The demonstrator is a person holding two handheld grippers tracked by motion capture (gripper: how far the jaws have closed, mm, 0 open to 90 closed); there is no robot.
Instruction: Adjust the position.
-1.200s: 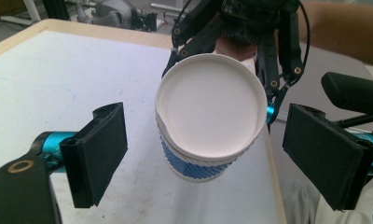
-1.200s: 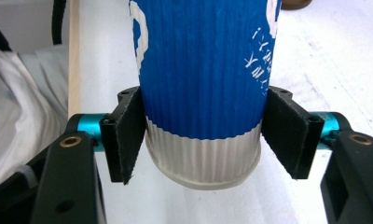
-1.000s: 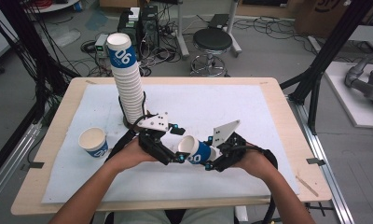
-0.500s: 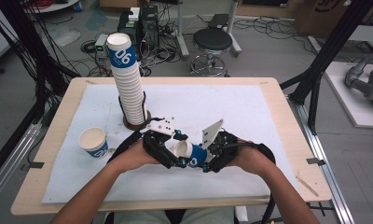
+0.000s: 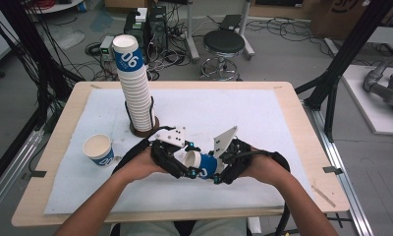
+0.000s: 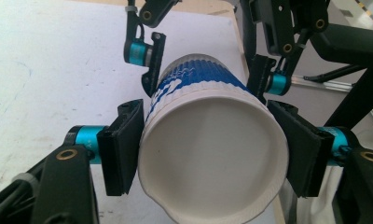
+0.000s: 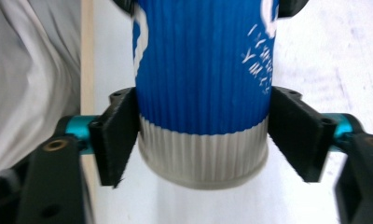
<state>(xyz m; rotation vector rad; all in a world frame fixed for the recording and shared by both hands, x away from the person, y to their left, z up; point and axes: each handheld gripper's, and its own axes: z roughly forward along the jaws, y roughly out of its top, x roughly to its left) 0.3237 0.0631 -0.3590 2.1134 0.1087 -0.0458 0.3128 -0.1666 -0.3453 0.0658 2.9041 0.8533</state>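
A blue and white ribbed paper cup [image 5: 200,163] lies on its side in the air over the near middle of the table, between my two grippers. My left gripper [image 5: 188,160] is shut on its rim end; in the left gripper view the cup [image 6: 212,154] has its open mouth toward the camera and both pads [image 6: 124,147] press its sides. My right gripper [image 5: 218,167] is shut on the base end, where the right gripper view has the cup [image 7: 203,93] between that gripper's jaws [image 7: 203,140].
A tall stack of the same cups [image 5: 135,83] stands in a round holder at the back left. One upright cup [image 5: 98,150] sits at the left. A white mat [image 5: 283,123] covers the wooden table; a stool and cables lie beyond it.
Both hands have drawn slightly nearer the table's front edge with the cup. The right gripper has moved leftward, closer to the left gripper.
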